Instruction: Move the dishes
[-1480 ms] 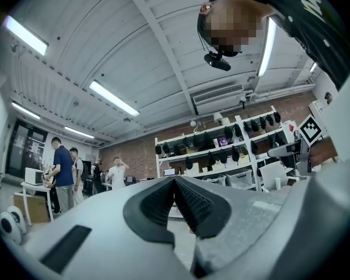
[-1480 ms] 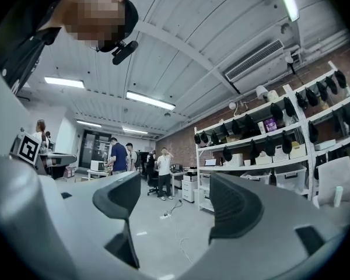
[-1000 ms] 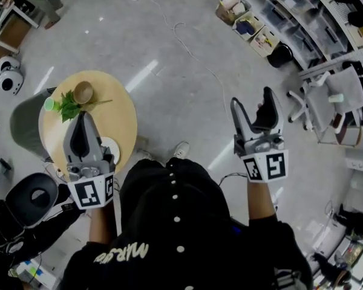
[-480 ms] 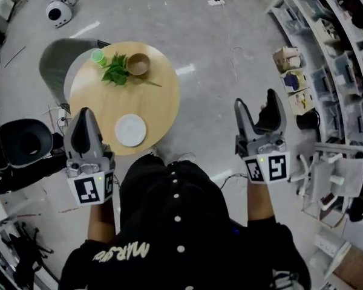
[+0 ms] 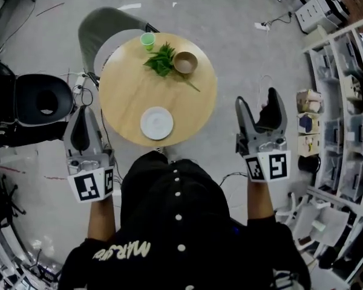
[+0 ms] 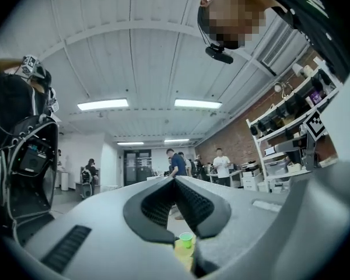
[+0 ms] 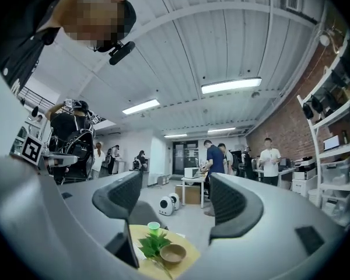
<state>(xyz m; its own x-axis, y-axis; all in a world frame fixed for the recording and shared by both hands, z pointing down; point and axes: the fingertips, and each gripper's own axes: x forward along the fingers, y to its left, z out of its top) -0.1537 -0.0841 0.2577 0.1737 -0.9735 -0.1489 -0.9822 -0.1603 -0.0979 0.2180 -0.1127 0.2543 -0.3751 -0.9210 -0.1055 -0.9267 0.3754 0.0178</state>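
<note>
Plate [image 5: 156, 122], bowl [image 5: 185, 62] on worktop [image 5: 124, 89]; approach step. Left hand-held gripper [image 5: 83, 110] narrow, right hand-held gripper [image 5: 259, 98] wide, both empty. Next: reach plate.

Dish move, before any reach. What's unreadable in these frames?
- white plate: shown only in the head view; the left gripper and right gripper bodies cover it in their own views.
- green cup contents: too small in every view.
- round table base: under its own top in the head view, cut off at the bottom edge in the gripper views.
- bowl: hidden behind the left gripper in the left gripper view.
</note>
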